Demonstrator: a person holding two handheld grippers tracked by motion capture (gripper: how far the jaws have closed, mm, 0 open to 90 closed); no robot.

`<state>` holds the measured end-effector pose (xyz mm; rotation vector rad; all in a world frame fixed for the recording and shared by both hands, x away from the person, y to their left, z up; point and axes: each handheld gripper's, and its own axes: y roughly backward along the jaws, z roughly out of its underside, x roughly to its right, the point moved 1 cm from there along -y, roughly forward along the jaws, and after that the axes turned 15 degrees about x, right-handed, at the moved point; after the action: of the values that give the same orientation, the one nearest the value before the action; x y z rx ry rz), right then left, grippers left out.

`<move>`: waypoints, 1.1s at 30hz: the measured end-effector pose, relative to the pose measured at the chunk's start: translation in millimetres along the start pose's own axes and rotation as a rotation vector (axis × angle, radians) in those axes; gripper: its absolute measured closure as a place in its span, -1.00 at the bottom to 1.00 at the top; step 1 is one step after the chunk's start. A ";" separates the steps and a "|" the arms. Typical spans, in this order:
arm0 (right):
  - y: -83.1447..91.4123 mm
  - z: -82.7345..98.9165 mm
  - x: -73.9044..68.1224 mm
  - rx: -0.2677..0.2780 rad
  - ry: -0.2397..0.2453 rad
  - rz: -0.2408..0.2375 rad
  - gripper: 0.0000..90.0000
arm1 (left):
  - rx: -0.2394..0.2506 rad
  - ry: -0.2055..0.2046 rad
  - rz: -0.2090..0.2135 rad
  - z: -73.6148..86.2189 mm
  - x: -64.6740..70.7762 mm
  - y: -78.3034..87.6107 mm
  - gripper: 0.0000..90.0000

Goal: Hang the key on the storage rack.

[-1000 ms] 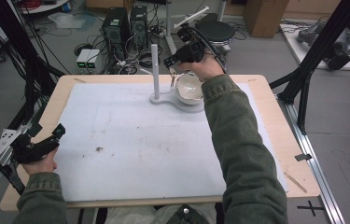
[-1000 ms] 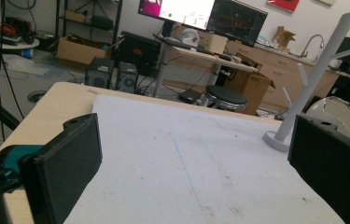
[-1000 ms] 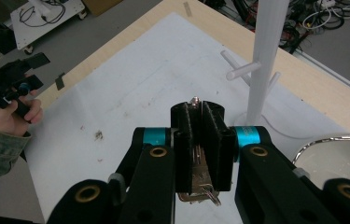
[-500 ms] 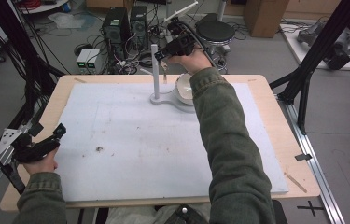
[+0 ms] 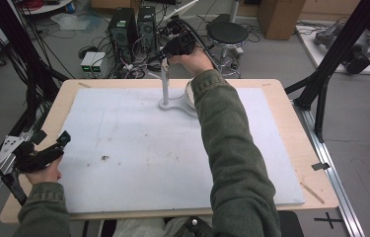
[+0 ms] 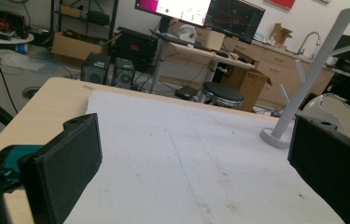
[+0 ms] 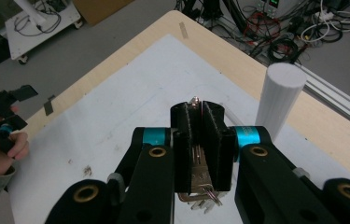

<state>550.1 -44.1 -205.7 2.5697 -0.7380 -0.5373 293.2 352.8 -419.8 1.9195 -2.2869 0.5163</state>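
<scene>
A white stand with a tall post (image 5: 165, 84) and side pegs rises from a round base at the far side of the white mat (image 5: 123, 148). A white bowl-like dish (image 5: 189, 94) sits beside that base, partly hidden by my right sleeve. My right gripper (image 5: 166, 55) hovers by the top of the post, shut on a thin metal key-like piece (image 7: 199, 163) with wire rings hanging under the jaws. In the right gripper view the post top (image 7: 280, 100) stands just right of the right gripper (image 7: 199, 109). My left gripper (image 5: 52, 137) rests open at the table's left edge, nothing between its jaws.
The wooden table (image 5: 291, 128) ends close behind the stand, with computer towers (image 5: 133, 24), cables and a black stool (image 5: 227, 34) on the floor beyond. Black frame struts stand at both sides. In the left gripper view the stand (image 6: 298, 93) and dish (image 6: 336, 105) lie ahead to the right.
My right gripper has travelled left and farther away, from above the dish to the top of the post, still shut on the metal piece. The left hand has stayed put.
</scene>
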 end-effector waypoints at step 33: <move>7.7 5.8 1.9 0.076 0.064 0.027 -0.54 | -0.008 0.006 0.003 0.9 -0.8 -1.0 -0.93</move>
<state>545.7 -52.8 -207.3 2.6300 -0.7837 -0.4246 294.4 353.1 -420.7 1.9088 -2.2853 0.5115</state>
